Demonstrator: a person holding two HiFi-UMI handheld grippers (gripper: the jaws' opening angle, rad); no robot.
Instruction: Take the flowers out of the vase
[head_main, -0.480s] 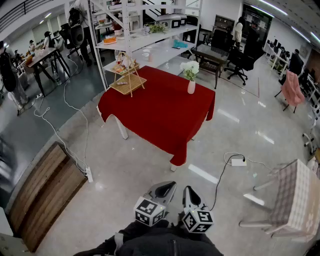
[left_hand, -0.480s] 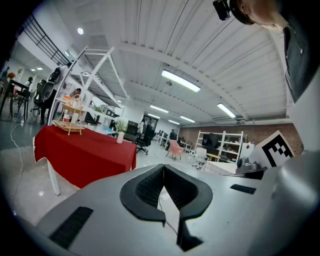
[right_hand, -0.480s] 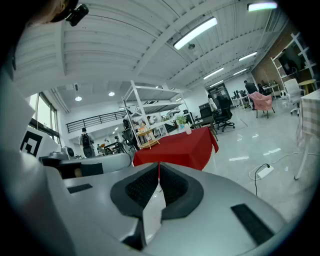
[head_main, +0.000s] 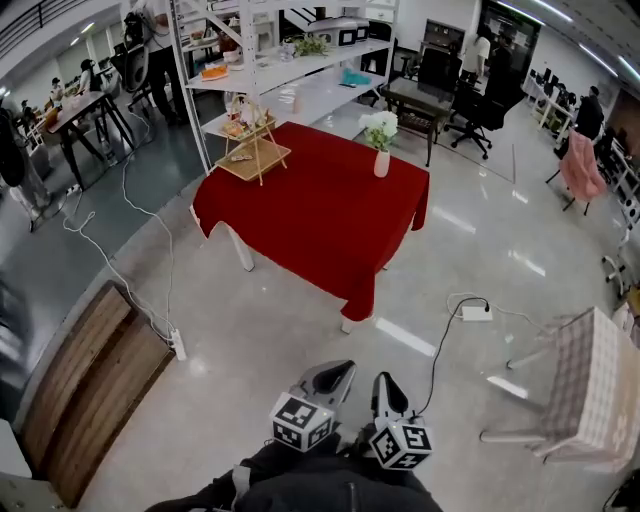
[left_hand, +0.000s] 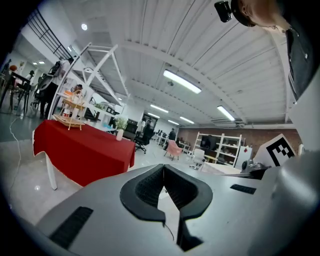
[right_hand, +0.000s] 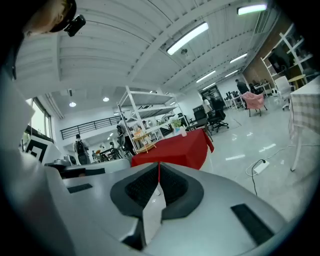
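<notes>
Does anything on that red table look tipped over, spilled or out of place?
Nothing stands out. The vase stands upright near the far corner of the red table, flowers in it; the wooden tiered stand is upright too, and no spill shows.

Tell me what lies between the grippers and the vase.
In the head view, only bare glossy floor, then red tablecloth, separates the left gripper and right gripper from the vase near its far edge.

A bench (head_main: 320, 225) draped in a red cloth carries a tiered wooden stand (head_main: 252, 150) near its far-left corner. White shelving (head_main: 270, 70) rises behind it. On the glossy floor (head_main: 260, 330) lie a white power strip (head_main: 473, 313) with a black cable, and wooden boards (head_main: 85, 385) at left. A checked-cloth table (head_main: 590, 385) stands at right.
</notes>
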